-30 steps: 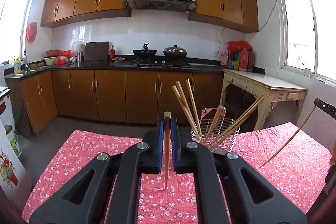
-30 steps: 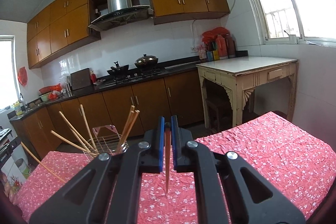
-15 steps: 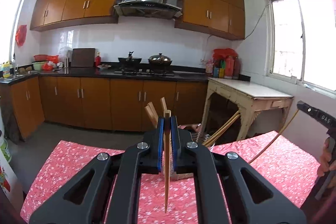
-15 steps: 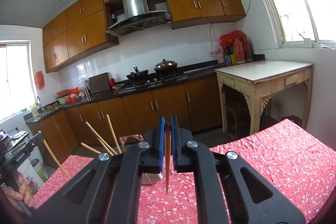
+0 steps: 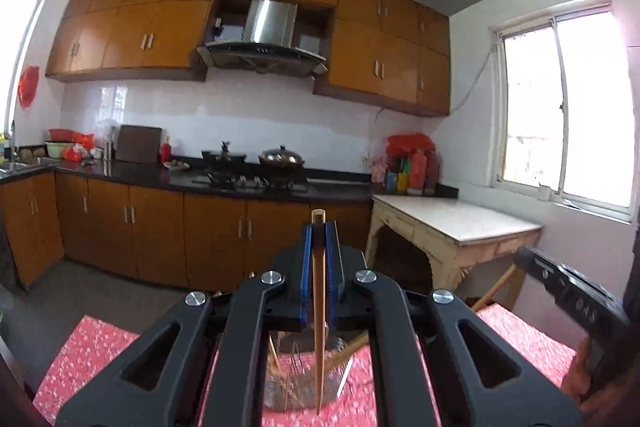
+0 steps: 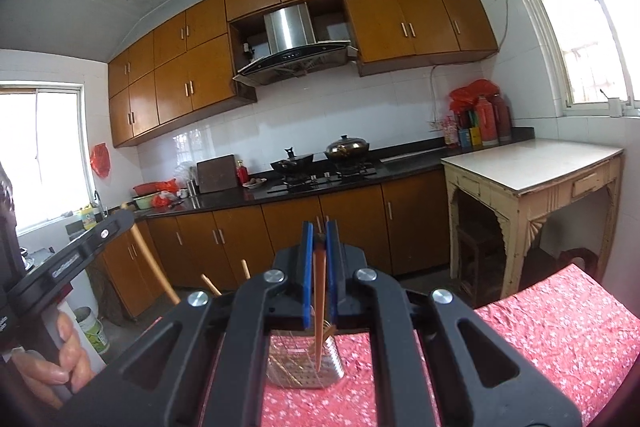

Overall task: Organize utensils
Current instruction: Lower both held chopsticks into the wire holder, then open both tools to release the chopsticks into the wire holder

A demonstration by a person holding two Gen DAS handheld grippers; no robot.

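each claw was clenched on one tan chopstick, left gripper (image 5: 319, 255) on chopstick (image 5: 319, 327), right gripper (image 6: 319, 259) likewise, above the holder (image 6: 306, 367). only the right view showed a hand (image 6: 60, 359) at 8 o'clock.

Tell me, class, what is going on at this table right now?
A person holds a two-finger tool in each hand over a table with a red floral cloth. The left tool is shut on a wooden chopstick, and the right tool is shut on another chopstick. Both hang above a metal utensil holder that already contains chopsticks.
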